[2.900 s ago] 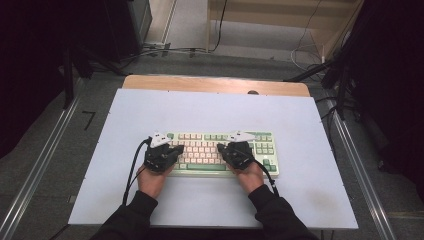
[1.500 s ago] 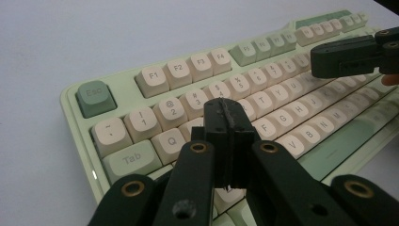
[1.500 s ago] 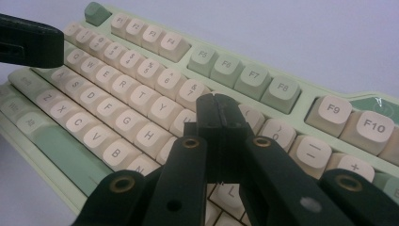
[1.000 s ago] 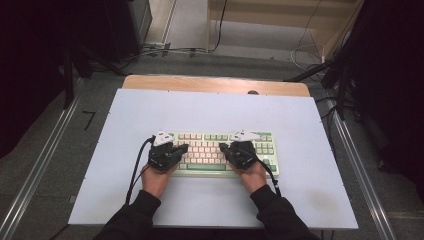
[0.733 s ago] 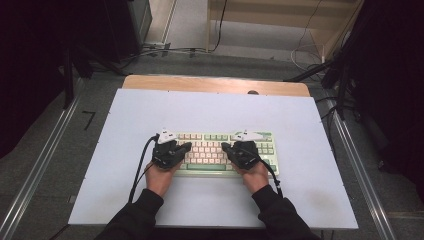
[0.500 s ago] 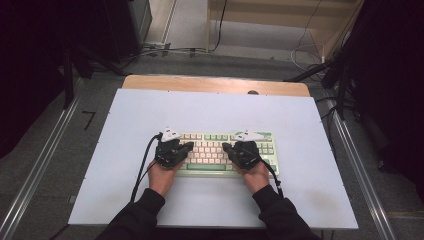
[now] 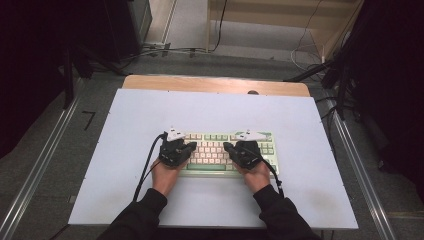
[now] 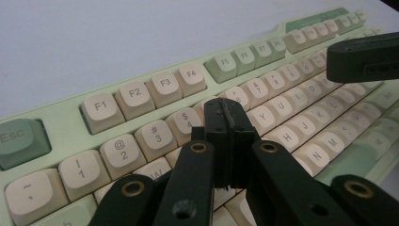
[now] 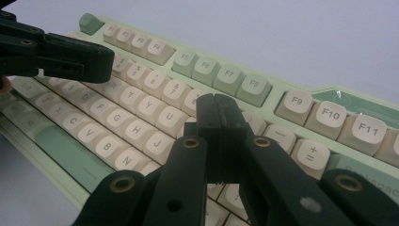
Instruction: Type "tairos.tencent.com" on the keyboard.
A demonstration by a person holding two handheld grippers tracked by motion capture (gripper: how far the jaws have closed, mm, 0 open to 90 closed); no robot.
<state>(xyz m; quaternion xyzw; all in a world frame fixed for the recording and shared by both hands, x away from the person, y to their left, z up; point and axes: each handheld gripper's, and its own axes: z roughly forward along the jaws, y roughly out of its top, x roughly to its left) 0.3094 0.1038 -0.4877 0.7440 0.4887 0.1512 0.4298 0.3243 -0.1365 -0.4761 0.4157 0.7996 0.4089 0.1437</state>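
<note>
- Clearly, the left gripper (image 7: pixel 176 150) has its jaws pressed together with nothing between them; in the left gripper view the joined tip (image 8: pixel 228 123) stands over the number row, about at the 5 key, though whether it touches a key cannot be told from this angle.
- One risk on this side: the closed tip looks about as wide as one keycap, so a small drift sideways may press two neighbouring keys at once, or the key next to the wanted one.
- Between the two hands lies the keyboard (image 7: pixel 220 152), pale green with cream keys, flat on the white table (image 7: pixel 210 110), on the half nearer to the person.
- Its long axis runs left to right across the table; the Esc key (image 8: pixel 21 141) is at the person's left, the function row is on the far side and the space bar faces the person.
- The right gripper (image 7: pixel 245 151) is also closed and empty, its tip (image 9: pixel 219 117) above the keys near 9 and 0.
- Another risk: both tips work close to the middle, so the grippers may knock each other, and a hard or slanted push may slide the keyboard on the smooth table.
</note>
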